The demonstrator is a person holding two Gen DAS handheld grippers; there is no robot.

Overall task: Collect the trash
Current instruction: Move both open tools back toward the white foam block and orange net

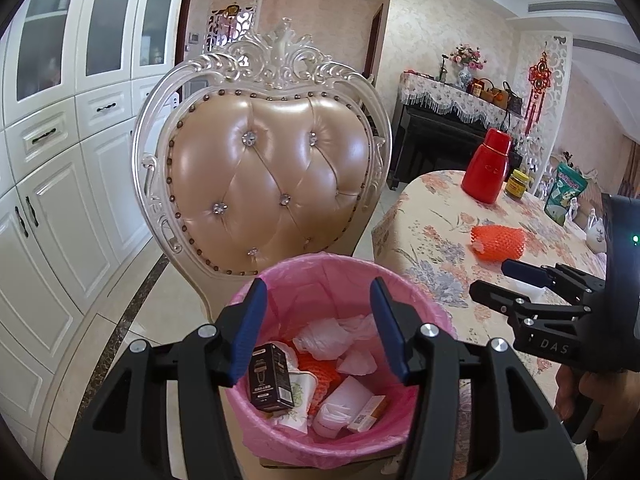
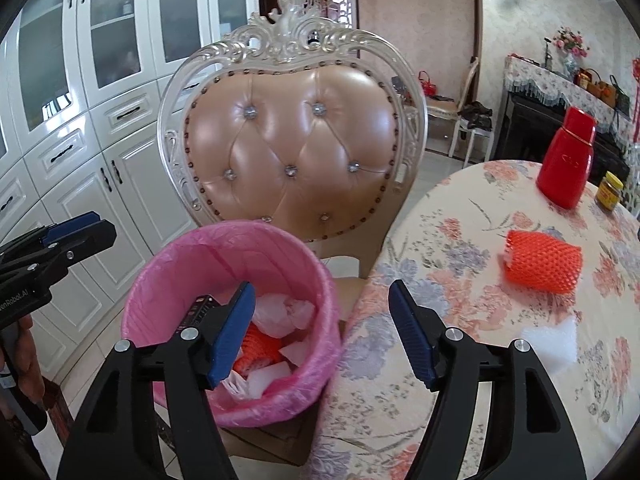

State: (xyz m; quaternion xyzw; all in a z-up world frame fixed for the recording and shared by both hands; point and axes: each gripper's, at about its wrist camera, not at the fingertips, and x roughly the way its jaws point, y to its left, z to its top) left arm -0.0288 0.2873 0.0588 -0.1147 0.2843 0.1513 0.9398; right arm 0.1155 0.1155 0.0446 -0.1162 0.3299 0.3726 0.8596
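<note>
A bin lined with a pink bag (image 1: pixel 328 258) (image 2: pixel 224 228) stands in front of a chair. Inside it lie a black box (image 1: pixel 270 378), white tissues (image 1: pixel 328 336), an orange foam net and a small white box (image 1: pixel 368 412). My left gripper (image 1: pixel 318 284) hangs open over the bin with nothing between its fingers. My right gripper (image 2: pixel 320 286) is open and empty, above the gap between the bin and the table edge. Another orange foam net (image 2: pixel 542 266) (image 1: pixel 498 244) lies on the floral tablecloth, with a white foam piece (image 2: pixel 550 346) nearer to me.
A padded chair (image 1: pixel 268 180) with an ornate frame stands close behind the bin. A red flask (image 2: pixel 566 158), a yellow-lidded jar (image 2: pixel 609 191) and a green bag (image 1: pixel 566 196) stand further back on the table (image 2: pixel 460 300). White cabinets (image 1: pixel 60 200) line the left wall.
</note>
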